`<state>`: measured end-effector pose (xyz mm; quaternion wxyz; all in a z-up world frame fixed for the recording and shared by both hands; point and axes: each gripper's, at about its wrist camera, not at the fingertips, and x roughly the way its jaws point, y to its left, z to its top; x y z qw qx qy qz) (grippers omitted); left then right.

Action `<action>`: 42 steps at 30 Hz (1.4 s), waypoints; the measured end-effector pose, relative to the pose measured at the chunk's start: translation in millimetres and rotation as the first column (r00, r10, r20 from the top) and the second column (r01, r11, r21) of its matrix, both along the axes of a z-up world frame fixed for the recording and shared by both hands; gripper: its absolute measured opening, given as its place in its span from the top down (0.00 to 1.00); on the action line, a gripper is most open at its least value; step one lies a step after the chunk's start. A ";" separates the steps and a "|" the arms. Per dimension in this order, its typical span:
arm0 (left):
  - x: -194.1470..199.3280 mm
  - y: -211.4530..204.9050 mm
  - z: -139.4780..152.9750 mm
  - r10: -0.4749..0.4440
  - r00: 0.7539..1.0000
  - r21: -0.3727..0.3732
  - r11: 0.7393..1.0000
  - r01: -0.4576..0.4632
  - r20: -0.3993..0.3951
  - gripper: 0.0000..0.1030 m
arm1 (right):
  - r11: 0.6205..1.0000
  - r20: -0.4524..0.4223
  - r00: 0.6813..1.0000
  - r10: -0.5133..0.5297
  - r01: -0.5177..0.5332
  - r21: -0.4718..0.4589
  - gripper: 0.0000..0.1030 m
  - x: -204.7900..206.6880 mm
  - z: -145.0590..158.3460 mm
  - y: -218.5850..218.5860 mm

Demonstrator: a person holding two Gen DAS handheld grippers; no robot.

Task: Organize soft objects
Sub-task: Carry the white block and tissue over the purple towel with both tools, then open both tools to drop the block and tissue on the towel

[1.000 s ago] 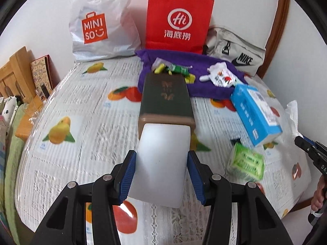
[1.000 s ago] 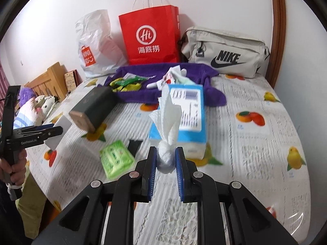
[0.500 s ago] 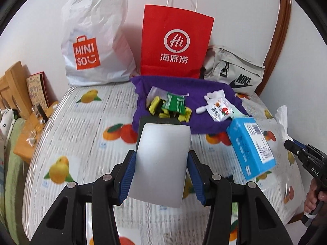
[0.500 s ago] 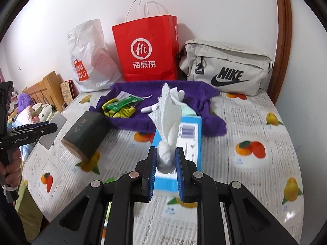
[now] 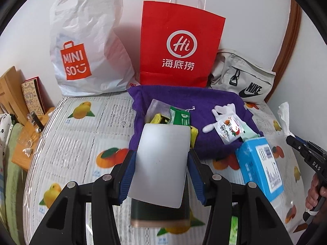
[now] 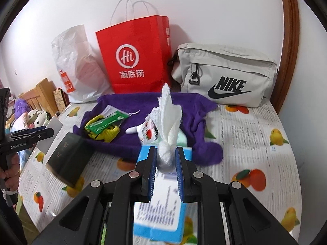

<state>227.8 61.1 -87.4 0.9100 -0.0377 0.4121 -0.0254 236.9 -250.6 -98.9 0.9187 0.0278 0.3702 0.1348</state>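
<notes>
My left gripper (image 5: pixel 161 163) is shut on a flat white card (image 5: pixel 161 163) and holds it above the bed; it also shows in the right wrist view (image 6: pixel 30 134). My right gripper (image 6: pixel 166 159) is shut on a twisted white tissue (image 6: pixel 168 120), seen at the right edge of the left wrist view (image 5: pixel 285 116). A purple cloth (image 5: pixel 204 100) lies at the back of the bed with yellow gloves (image 6: pixel 106 132), a green packet (image 5: pixel 180 116) and a white plush toy with a printed pouch (image 5: pixel 229 126) on it.
A dark green box (image 6: pixel 67 159) and a blue tissue box (image 5: pixel 259 163) lie on the fruit-print bedspread (image 5: pixel 77 143). A Miniso plastic bag (image 5: pixel 85 47), a red paper bag (image 5: pixel 179 47) and a grey Nike bag (image 6: pixel 224 73) stand against the wall. A wooden bedside shelf (image 5: pixel 22 143) is at left.
Both grippers have moved forward and up toward the purple cloth, each keeping its hold. The dark box and blue box now sit lower and closer in the views.
</notes>
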 end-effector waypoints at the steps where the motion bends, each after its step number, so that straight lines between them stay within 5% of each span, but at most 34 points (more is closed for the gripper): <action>1: 6.6 -0.6 -1.1 0.000 1.000 0.001 1.000 0.000 -0.003 0.52 | 1.000 -0.004 1.000 -0.002 0.002 0.003 0.82 5.0 -1.1 -1.6; 18: 94.1 -5.6 -21.3 0.009 0.999 0.013 1.000 -0.008 -0.048 0.51 | 0.999 -0.073 0.996 0.046 -0.046 -0.002 0.82 105.8 -31.5 0.4; 35: 149.9 -19.2 -50.7 0.026 0.994 0.019 1.000 -0.024 -0.108 0.51 | 0.997 -0.205 0.976 0.077 -0.074 0.021 0.79 144.3 -75.9 -0.9; 37: 151.3 -17.4 -51.8 0.034 0.993 0.015 0.999 -0.033 -0.110 0.48 | 0.996 -0.202 0.976 0.083 -0.078 0.031 0.73 143.4 -76.4 -1.5; 39: 152.7 -16.1 -52.1 0.043 0.991 0.017 0.999 -0.041 -0.125 0.33 | 0.996 -0.194 0.977 0.085 -0.080 0.035 0.49 142.1 -74.3 -2.1; 42: 148.9 -15.9 -48.7 0.045 0.993 0.023 0.999 -0.043 -0.110 0.28 | 0.996 -0.166 0.983 0.082 -0.076 0.041 0.42 137.4 -66.6 -2.8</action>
